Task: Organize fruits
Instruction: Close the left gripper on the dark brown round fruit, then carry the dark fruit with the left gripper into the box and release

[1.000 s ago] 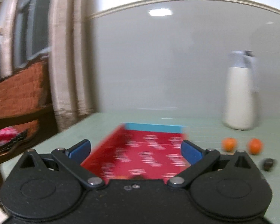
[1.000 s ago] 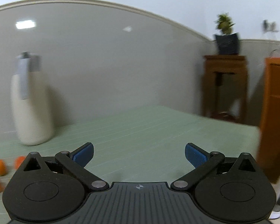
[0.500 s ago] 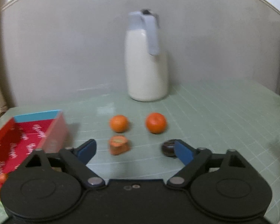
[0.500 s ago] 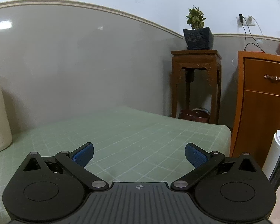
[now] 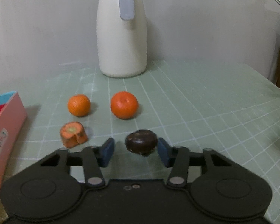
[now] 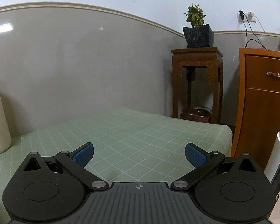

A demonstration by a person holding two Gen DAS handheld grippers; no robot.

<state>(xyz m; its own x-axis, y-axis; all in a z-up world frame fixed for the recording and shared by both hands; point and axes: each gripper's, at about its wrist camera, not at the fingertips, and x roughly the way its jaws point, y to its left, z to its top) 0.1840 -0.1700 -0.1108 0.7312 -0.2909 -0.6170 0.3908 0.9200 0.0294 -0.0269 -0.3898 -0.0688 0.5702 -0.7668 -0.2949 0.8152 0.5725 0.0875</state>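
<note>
A dark, chestnut-like fruit [image 5: 141, 143] lies between the spread fingers of the left gripper [image 5: 135, 151], on the green table [image 5: 205, 112] toward its near edge; whether the right pad touches it is unclear. Being rounded, it may roll or squirt free if the jaws close off-centre. The left gripper sits low and level; the right gripper [image 6: 139, 154], spread and empty, hangs over the table's right end.
</note>
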